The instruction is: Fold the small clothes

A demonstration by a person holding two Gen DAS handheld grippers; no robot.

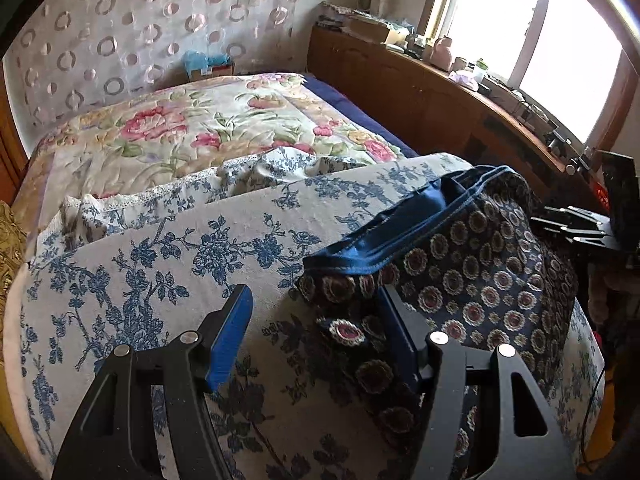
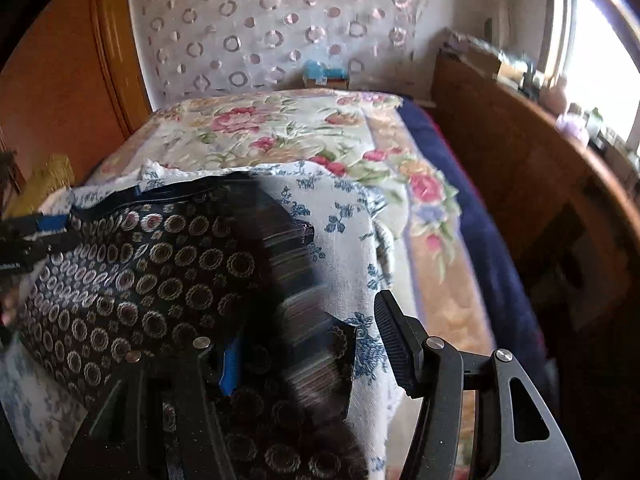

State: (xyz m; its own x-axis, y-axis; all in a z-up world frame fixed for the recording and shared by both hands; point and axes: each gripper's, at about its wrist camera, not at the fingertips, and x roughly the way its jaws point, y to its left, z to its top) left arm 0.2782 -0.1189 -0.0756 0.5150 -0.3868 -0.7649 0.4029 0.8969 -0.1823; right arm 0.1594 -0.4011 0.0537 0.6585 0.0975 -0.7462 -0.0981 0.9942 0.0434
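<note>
A dark navy garment (image 1: 480,280) printed with round flower medallions, with a blue waistband (image 1: 400,236), lies on a white cloth with blue flowers (image 1: 180,248). My left gripper (image 1: 314,292) is open over the garment's near left corner, and that corner lies loosely between the fingers. In the right wrist view the same garment (image 2: 140,272) fills the left side. My right gripper (image 2: 308,328) stands open at its right edge, where a blurred flap of the fabric lies between the fingers and hides most of the left one. Each gripper shows at the edge of the other's view.
The blue-flowered cloth (image 2: 344,232) covers a raised pad on a bed with a rose-patterned quilt (image 1: 200,128). A wooden shelf (image 1: 420,92) with small items runs under the window on the right. A curtain with a ring pattern (image 1: 140,32) hangs behind the bed.
</note>
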